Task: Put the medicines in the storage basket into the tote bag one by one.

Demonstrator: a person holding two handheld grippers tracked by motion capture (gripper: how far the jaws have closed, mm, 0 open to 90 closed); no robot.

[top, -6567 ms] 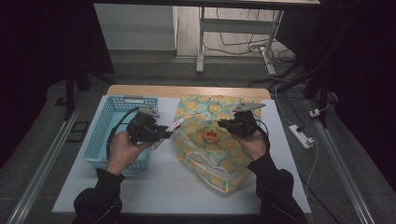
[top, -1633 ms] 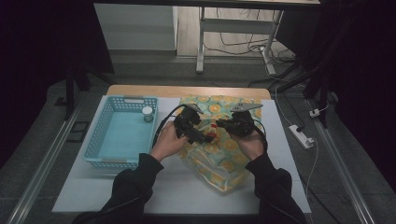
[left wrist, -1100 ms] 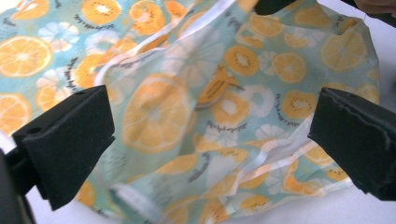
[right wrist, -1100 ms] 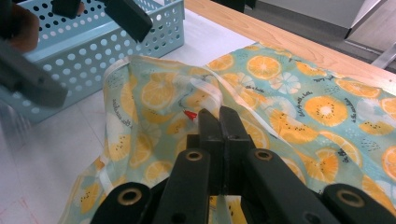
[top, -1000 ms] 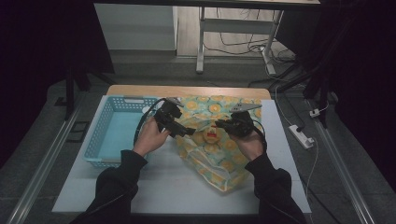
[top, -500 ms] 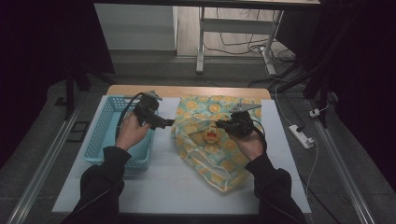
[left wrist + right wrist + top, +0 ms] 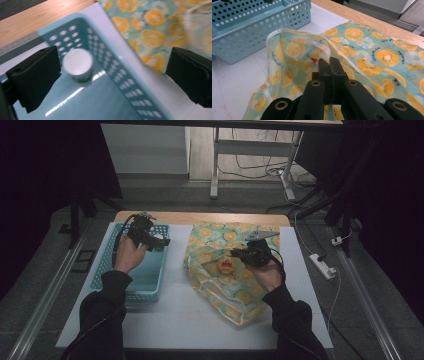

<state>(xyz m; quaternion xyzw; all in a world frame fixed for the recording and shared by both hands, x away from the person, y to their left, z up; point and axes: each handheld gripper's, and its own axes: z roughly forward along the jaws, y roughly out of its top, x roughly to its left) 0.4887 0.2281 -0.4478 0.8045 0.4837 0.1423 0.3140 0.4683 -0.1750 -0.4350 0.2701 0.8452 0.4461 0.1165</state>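
1. We see the left gripper (image 7: 162, 241) over the far part of the blue basket (image 7: 102, 270), which sits at the left of the white table (image 7: 175, 320).
2. Its jaws stand wide apart with nothing between them; the left gripper view shows each black jaw at one edge of the frame.
3. A small white-lidded jar (image 7: 78, 64) stands on the basket floor, close to the perforated far wall, below the spread jaws and not touched by them.
4. The right gripper (image 7: 235, 253) rests on the orange-print bag (image 7: 227, 285), which lies to the right of the basket, near it but apart.
5. In the right gripper view its jaws are pressed together, and they seem to pinch the bag's pale rim, though the fold there is hard to read.
6. The bag's mouth gapes toward the basket; a small red thing (image 7: 313, 60) shows inside, too small to name.
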